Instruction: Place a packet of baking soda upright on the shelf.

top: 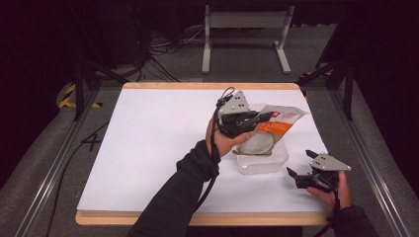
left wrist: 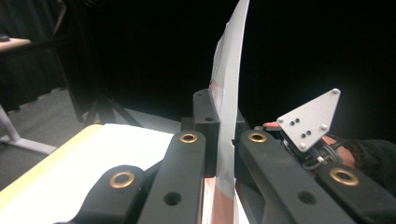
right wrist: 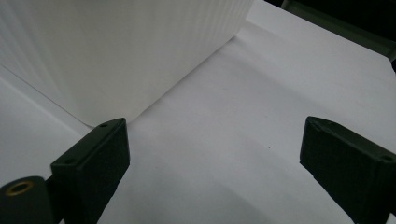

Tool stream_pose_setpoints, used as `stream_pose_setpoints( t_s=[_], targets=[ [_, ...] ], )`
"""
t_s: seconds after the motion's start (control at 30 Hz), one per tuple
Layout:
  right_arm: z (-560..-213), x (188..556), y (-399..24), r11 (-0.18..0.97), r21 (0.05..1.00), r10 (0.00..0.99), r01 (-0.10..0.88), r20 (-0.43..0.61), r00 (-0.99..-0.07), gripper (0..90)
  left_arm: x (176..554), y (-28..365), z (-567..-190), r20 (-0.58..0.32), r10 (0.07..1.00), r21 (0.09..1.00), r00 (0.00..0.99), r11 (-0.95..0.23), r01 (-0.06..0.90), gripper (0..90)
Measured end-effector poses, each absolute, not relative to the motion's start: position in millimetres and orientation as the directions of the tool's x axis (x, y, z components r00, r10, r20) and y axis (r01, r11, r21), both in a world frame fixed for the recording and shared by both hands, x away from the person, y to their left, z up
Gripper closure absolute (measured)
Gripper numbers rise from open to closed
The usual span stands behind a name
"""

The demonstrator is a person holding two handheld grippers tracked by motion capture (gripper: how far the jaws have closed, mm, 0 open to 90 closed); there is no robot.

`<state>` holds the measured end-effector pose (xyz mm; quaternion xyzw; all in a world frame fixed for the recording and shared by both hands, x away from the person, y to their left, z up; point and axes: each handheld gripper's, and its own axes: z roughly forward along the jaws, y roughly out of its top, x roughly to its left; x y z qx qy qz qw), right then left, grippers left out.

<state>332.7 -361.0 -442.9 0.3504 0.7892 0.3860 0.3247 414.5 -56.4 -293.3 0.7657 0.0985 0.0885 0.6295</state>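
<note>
Holding a clear plastic bag (top: 276,126) by its edge, the left gripper (top: 261,117) had its jaws clamped tight on the film, lifting the pouch tilted over a white plastic tub (top: 262,163) on the white table (top: 148,143). Something round and pale sat inside the bag, right above the tub's opening. Over by the near right corner, the right gripper (top: 302,164) rested just beside the tub, jaws spread wide with nothing between them.

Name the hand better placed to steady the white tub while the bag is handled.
Right. The right gripper sits open on the table beside the white tub, jaws empty. The left gripper is clamped on the bag above it.
</note>
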Motion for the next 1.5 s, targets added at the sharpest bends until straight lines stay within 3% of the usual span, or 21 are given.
stream_pose_setpoints(
  t_s=[0.47,1.0,1.17,1.5],
  targets=[
    [-443,333,-360,0.464,0.832,0.8,0.304,-0.246,-0.547,8.8,413,-86,-314,-0.037,0.264,0.988,0.964,-0.138,0.076,90.0],
    [-443,334,-359,0.473,0.825,0.798,0.309,-0.252,-0.547,8.7,410,-51,-357,-0.151,0.246,0.984,0.957,-0.058,0.17,90.0],
    [-443,333,-359,0.472,0.825,0.799,0.309,-0.252,-0.546,8.7,405,-47,-356,-0.084,0.251,0.987,0.964,-0.115,0.116,90.0],
    [-444,334,-359,0.475,0.824,0.798,0.31,-0.255,-0.546,8.6,413,-28,-377,-0.129,0.289,0.975,0.949,-0.14,0.175,89.9]
  ],
)
